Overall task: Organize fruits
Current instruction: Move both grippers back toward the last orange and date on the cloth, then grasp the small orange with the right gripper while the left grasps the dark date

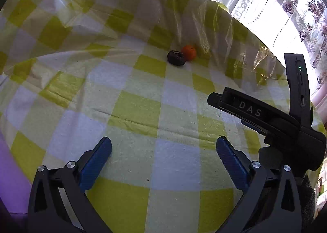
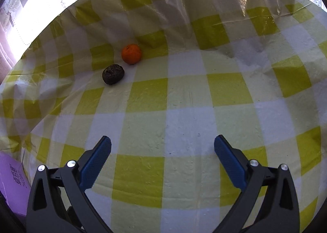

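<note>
Orange [image 2: 131, 54]: round, smooth | dark fruit [image 2: 113, 74]: wrinkled, nearby | left gripper [image 1: 163, 149], right gripper [image 2: 162, 148]: wide apart, empty

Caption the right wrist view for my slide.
Open right tongs hover over a yellow-checked tablecloth, facing an orange and a dark wrinkled fruit lying apart.

Bare checked tablecloth [image 2: 184, 100] stretches from both wide-spread grippers toward the far side, where only the orange fruit [image 2: 131, 54] and dark wrinkled fruit [image 2: 113, 74] sit close together beside the raised plastic fold [image 2: 175, 18].
</note>
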The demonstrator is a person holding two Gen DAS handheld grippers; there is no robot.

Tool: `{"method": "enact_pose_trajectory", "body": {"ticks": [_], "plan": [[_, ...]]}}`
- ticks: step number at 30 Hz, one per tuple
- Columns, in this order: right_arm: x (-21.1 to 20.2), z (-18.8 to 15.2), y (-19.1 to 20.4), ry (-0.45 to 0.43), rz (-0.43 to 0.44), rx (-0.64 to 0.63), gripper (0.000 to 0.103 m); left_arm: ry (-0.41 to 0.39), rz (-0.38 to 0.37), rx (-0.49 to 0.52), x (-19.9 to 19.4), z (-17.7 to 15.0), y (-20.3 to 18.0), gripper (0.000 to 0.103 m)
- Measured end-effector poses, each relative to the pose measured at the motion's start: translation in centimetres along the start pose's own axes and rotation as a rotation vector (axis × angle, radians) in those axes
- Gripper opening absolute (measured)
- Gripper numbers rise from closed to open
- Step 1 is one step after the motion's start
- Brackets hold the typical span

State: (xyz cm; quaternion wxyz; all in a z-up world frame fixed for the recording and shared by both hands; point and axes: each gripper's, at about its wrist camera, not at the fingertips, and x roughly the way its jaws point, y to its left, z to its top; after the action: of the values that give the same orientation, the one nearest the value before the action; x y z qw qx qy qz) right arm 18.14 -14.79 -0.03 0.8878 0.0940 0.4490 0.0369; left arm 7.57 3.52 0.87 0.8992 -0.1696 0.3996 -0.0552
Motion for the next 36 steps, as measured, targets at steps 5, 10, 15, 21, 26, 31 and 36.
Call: {"method": "enact_pose_trajectory", "body": {"ticks": [5,10,15,21,26,31,36], "plan": [[1.0,0.5,0.6,-0.013,0.007,-0.039,0.101,0.001,0.012,0.003,-0.1,-0.1,-0.1,0.099],[0.8,1.2,0.8,-0.050,0.104,-0.083,0.101,-0.012,0.008,0.003,-0.3,-0.2,-0.1,0.099],[1.8,2.6,2.4,-0.050,0.113,-0.159,0.101,-0.027,0.000,0.001,-0.5,-0.3,0.0,0.099],[4.2,6.0,4.2,-0.072,0.068,-0.209,0.101,-0.038,-0.004,0.012,-0.8,-0.5,-0.2,0.099],[7.0,9.8,3.2,-0.032,0.161,-0.041,0.088,-0.046,-0.001,0.014,-0.8,-0.5,-0.4,0.099],[9.9,12.1,5.0,-0.006,0.068,-0.047,0.078,-0.052,-0.001,0.014,-1.0,-0.6,-0.4,0.099],[10.1,12.2,5.9,-0.010,0.023,-0.128,0.036,-0.048,-0.003,0.015,-0.9,-0.5,-0.4,0.099]]}}
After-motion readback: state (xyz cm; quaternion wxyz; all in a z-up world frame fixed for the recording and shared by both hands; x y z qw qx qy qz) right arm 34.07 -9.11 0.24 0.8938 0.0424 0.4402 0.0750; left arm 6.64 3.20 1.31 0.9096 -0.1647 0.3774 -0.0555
